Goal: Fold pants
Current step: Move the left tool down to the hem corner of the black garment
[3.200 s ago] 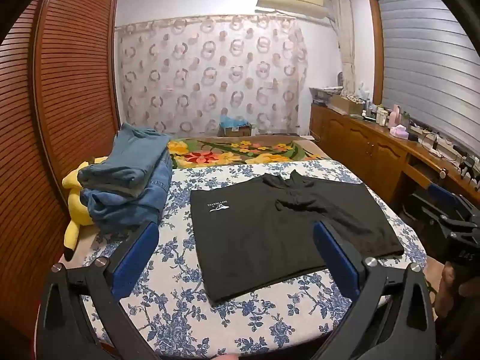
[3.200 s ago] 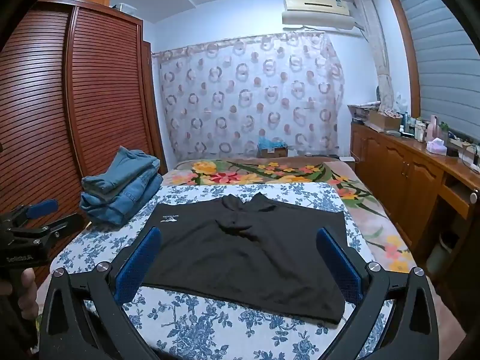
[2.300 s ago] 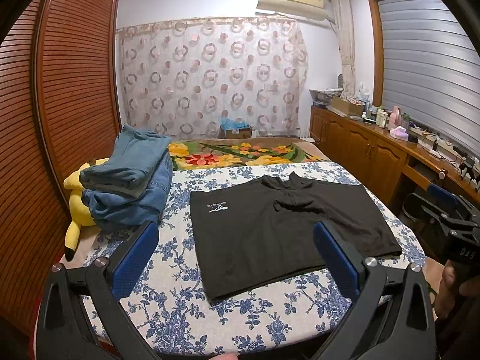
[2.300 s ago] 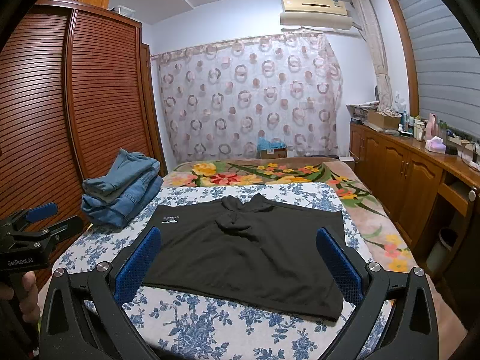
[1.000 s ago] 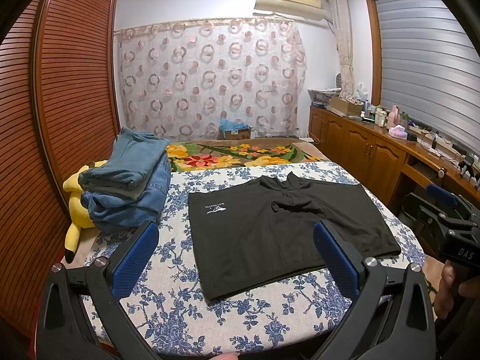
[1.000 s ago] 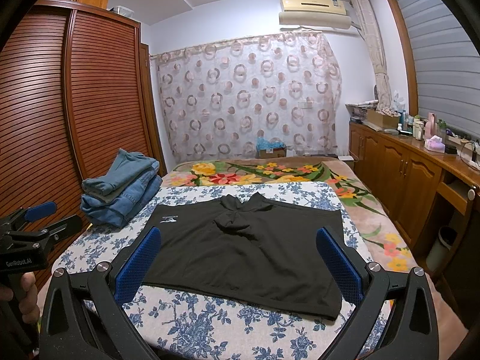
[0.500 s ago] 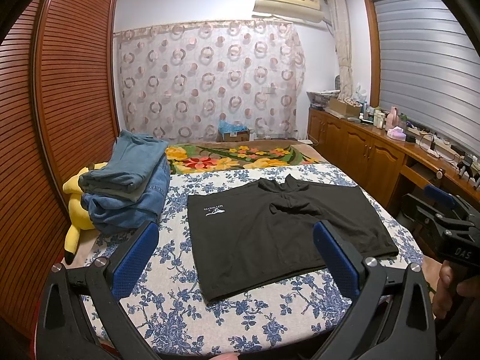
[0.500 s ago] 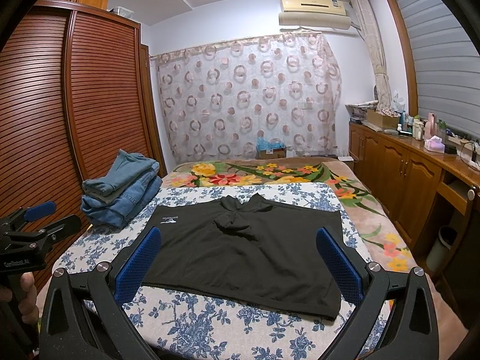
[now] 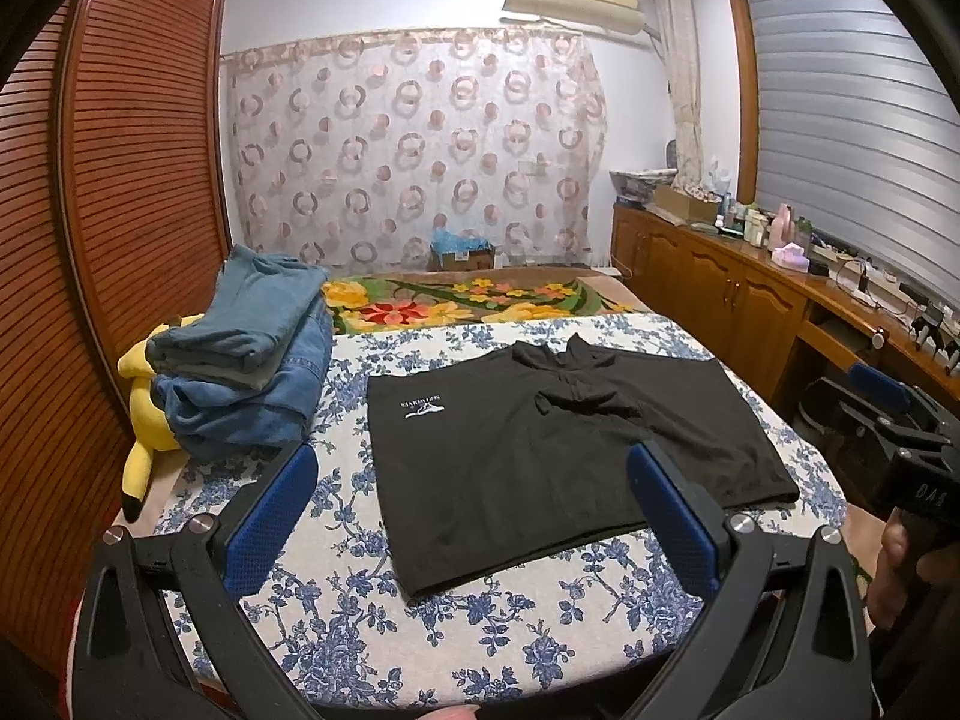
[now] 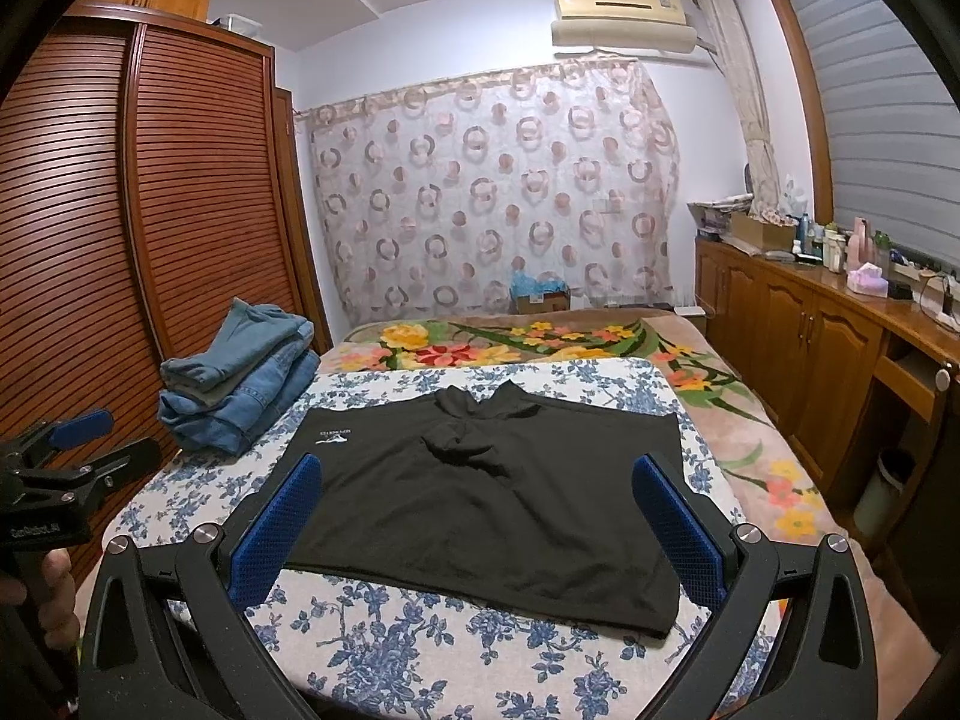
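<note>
Black pants (image 9: 540,456) (image 10: 480,492) lie spread flat on the blue-flowered bed sheet (image 9: 336,588) (image 10: 420,660), with a small white logo near their left side and a bunched fold at the far middle. My left gripper (image 9: 471,498) hovers open above the near edge of the bed, nothing between its blue pads. My right gripper (image 10: 477,510) is also open, held over the pants' near edge without touching. Each gripper shows at the side of the other's view, held by a hand.
A stack of folded jeans (image 9: 240,360) (image 10: 240,372) sits at the bed's left, with a yellow plush toy (image 9: 144,420) beside it. A slatted wardrobe (image 9: 120,210) stands left, a wooden counter (image 9: 780,312) with bottles right, a floral blanket (image 10: 528,342) beyond.
Both grippers have drifted slightly, so the pants sit a little lower and left in the left view. Nothing was grasped or moved.
</note>
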